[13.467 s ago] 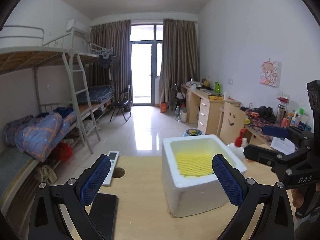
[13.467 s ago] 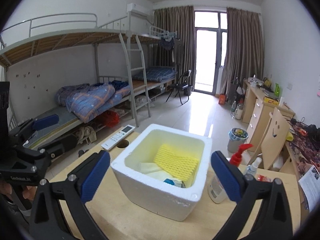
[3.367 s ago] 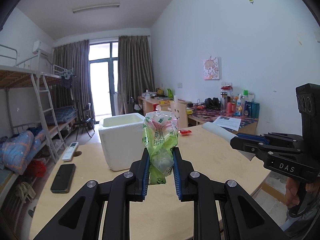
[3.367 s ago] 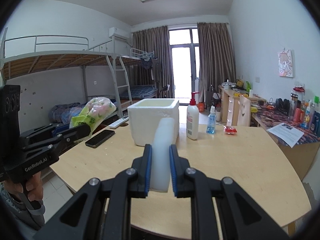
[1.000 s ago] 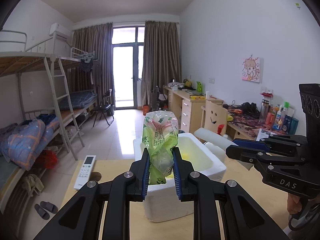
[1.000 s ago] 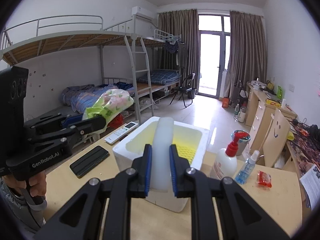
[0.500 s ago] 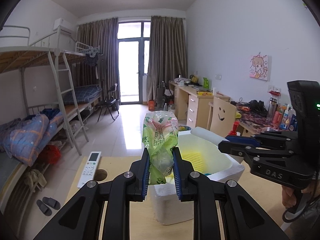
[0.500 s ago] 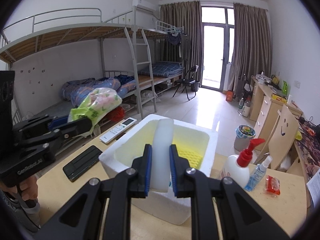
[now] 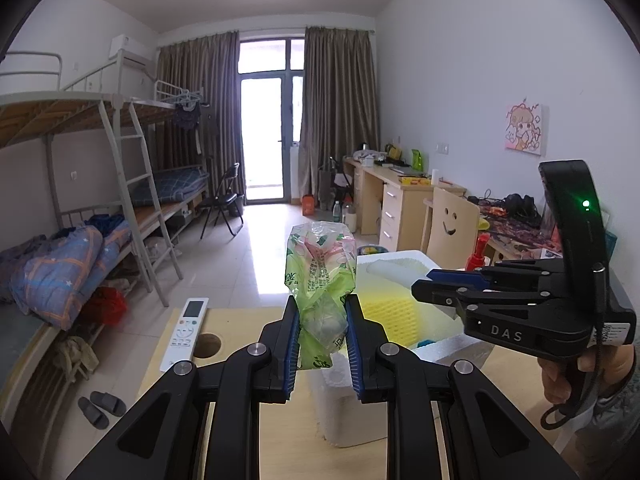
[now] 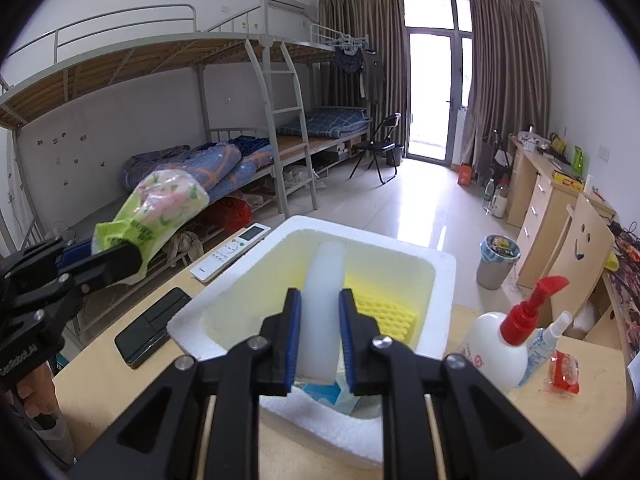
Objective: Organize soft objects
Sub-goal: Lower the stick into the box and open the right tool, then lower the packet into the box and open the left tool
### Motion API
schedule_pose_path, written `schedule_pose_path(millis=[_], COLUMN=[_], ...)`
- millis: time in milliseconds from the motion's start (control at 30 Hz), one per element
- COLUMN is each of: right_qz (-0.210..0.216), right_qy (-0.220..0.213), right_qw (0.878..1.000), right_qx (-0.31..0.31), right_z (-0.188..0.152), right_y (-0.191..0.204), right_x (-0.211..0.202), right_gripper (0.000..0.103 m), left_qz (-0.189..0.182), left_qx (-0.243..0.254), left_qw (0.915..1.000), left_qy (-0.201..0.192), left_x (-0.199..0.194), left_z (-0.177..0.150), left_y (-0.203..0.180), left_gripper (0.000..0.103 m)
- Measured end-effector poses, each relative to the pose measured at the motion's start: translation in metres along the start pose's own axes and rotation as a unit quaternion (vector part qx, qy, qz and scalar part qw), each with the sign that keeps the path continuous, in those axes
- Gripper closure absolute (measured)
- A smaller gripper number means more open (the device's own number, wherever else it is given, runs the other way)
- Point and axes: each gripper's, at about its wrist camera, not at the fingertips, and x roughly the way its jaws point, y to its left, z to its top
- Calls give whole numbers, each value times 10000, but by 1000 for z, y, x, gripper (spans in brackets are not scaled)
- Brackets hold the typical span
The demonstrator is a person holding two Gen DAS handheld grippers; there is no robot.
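Observation:
My left gripper point(image 9: 322, 301) is shut on a green and pink plastic bag point(image 9: 320, 264), held upright in front of the white foam box point(image 9: 344, 412). In the right wrist view the same bag point(image 10: 164, 200) sticks out of the left gripper point(image 10: 116, 256) at the left. My right gripper point(image 10: 320, 296) holds a white foam roll point(image 10: 326, 272) just over the foam box point(image 10: 360, 236). Its jaws are opening, and the pads still touch the roll between them. Inside the box lie a yellow foam net point(image 10: 384, 312) and a blue item point(image 10: 324, 394).
On the wooden table point(image 10: 120, 380) lie a white remote point(image 9: 186, 328) and a black phone point(image 10: 152, 326) left of the box. A pump bottle point(image 10: 500, 344), a spray bottle point(image 10: 548, 340) and a red packet point(image 10: 564, 368) stand to its right. A round hole point(image 9: 206, 346) pierces the tabletop.
The right gripper has come forward and lower, bringing the foam roll down over the box opening, and its pads stand slightly wider. The left gripper and its bag have barely shifted.

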Motion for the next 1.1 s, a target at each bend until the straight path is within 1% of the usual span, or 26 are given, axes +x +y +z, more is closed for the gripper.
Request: schedule_pose_path(millis=[67, 100, 133, 167, 200, 233, 300, 467, 633, 800, 867, 967, 1100], right_qz=[-57, -96, -112, -113, -115, -117, -147, -153, -254, -353, -344, -328, -408], right_qy=[21, 28, 39, 39, -16, -73, -163, -240, -359, -446, -518, -608, -667], right_qw=[10000, 9999, 9999, 9999, 9999, 9998, 9996, 9995, 9990, 9984, 9980, 9974, 9967], right_qx=[21, 35, 49, 71, 115, 135, 161, 113, 86, 30, 96, 193, 221], right_z=[0, 1, 0, 1, 1, 1, 2, 3, 3, 2, 2, 2, -2], right_y=[-1, -2, -2, -4, -6, -6, -7, -4, -3, -4, -7, -11, -13], right_x=[1, 2, 2, 3, 1, -2, -8, -17, -29, -42, -48, -54, -60], right_gripper=[77, 70, 53, 45, 34, 29, 26, 25, 20, 18, 16, 10, 4], left_qz=[-10, -1, 0, -2, -1, 2, -3, -18, -80, -154, -184, -223, -318], left_qx=[11, 11, 10, 19, 17, 15, 16, 31, 2, 33, 43, 41, 116], left_qw=[10000, 10000, 10000, 10000, 10000, 10000, 10000, 10000, 9999, 9998, 9998, 9997, 9993], left_qy=[5, 19, 23, 34, 33, 34, 53, 68, 78, 96, 108, 128, 174], left_x=[1, 1, 1, 2, 2, 2, 3, 4, 7, 13, 16, 20, 27], left_z=[0, 0, 1, 1, 2, 2, 2, 4, 8, 12, 14, 15, 18], left_y=[0, 0, 0, 0, 0, 0, 0, 0, 1, -4, -6, -7, -14], left_gripper=[81, 81, 81, 81, 81, 81, 81, 81, 81, 81, 81, 81, 81])
